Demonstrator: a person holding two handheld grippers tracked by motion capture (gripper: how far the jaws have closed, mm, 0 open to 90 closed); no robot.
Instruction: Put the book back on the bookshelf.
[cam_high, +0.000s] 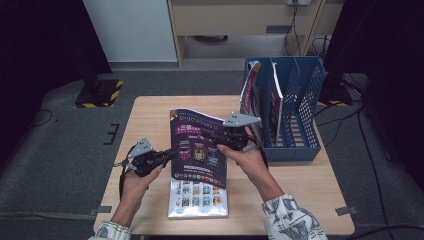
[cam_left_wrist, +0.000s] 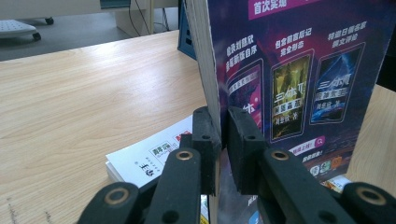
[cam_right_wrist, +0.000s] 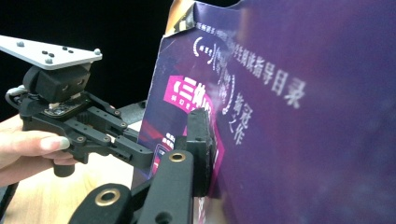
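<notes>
A purple-covered book (cam_high: 197, 145) stands tilted up off the table (cam_high: 150, 115), held from both sides. My left gripper (cam_high: 170, 154) is shut on its left edge; in the left gripper view the jaws (cam_left_wrist: 223, 126) clamp the page block beside the cover (cam_left_wrist: 289, 70). My right gripper (cam_high: 212, 137) is shut on the right edge. In the right gripper view one pad (cam_right_wrist: 201, 140) presses on the cover (cam_right_wrist: 289, 116) and the other jaw is hidden behind it. The left gripper (cam_right_wrist: 126, 149) shows beyond, in a hand.
A white book (cam_high: 197, 197) lies flat under the raised one, near the table's front edge. A blue file rack (cam_high: 295, 100) stands at the back right with magazines (cam_high: 255, 95) upright in its left slots. Bare wood lies to the left.
</notes>
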